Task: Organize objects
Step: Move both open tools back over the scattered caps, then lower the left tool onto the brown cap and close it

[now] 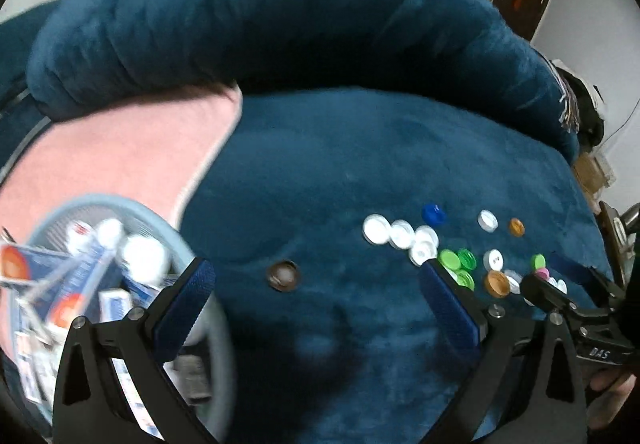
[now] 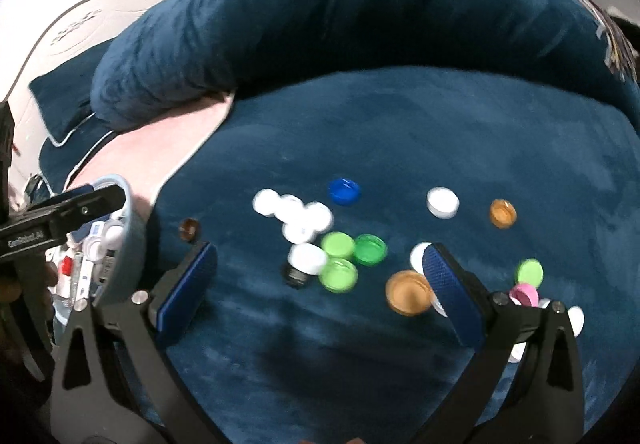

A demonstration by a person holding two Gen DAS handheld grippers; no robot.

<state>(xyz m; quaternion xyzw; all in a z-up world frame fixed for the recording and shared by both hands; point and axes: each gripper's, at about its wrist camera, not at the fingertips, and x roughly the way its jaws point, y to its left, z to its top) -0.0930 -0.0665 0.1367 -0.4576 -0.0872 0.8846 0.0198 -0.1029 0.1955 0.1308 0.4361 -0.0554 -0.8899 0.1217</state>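
Note:
Several bottle caps lie scattered on a blue plush bed cover (image 1: 320, 163): white caps (image 1: 394, 232), green caps (image 1: 456, 259), a blue cap (image 1: 434, 212), orange caps (image 1: 497, 283) and a lone brown cap (image 1: 283, 274). A light blue basket (image 1: 188, 256) at the left holds small boxes and white bottles. My left gripper (image 1: 316, 292) is open and empty above the cover, the brown cap just ahead. My right gripper (image 2: 320, 280) is open and empty over the caps (image 2: 340, 260), an orange cap (image 2: 408, 292) by its right finger. The basket (image 2: 134, 228) shows at its left.
A pink cloth (image 1: 120, 163) lies behind the basket. A thick blue bolster (image 1: 260, 23) curves along the far side of the cover. A pink cap (image 2: 526, 294) and more white caps sit at the right. The other gripper (image 2: 60, 219) shows at the left edge.

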